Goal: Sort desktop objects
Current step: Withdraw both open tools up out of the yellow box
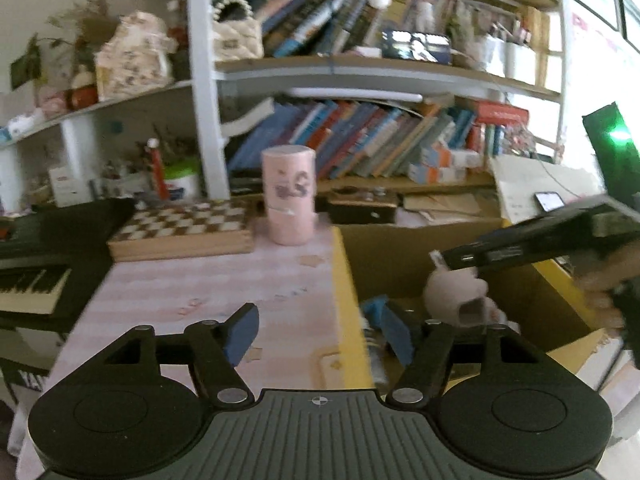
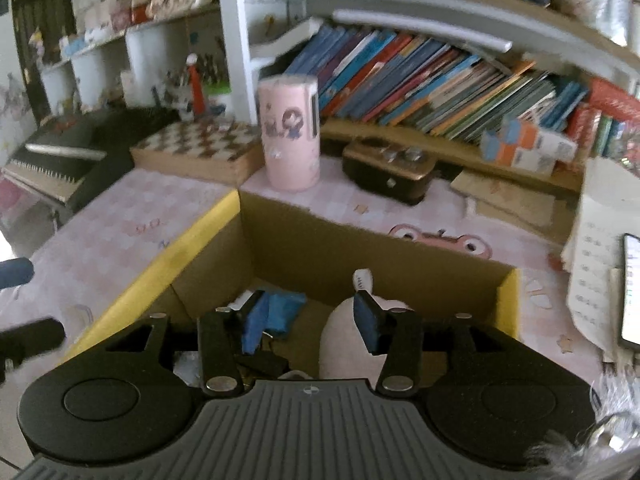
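Note:
A cardboard box with yellow top edges stands on the pink checked table. Inside it lie a pale pink plush toy and a blue item. My right gripper hangs over the box, open; its right pad sits just above the toy, and nothing is clamped between the pads. In the left wrist view the box is to the right, with the plush toy under the right gripper, which a hand holds. My left gripper is open and empty over the box's left edge.
A tall pink cylinder and a wooden chessboard stand at the table's back, and a black keyboard lies to the left. A dark casket, papers and a lit phone are on the right. Crowded bookshelves rise behind.

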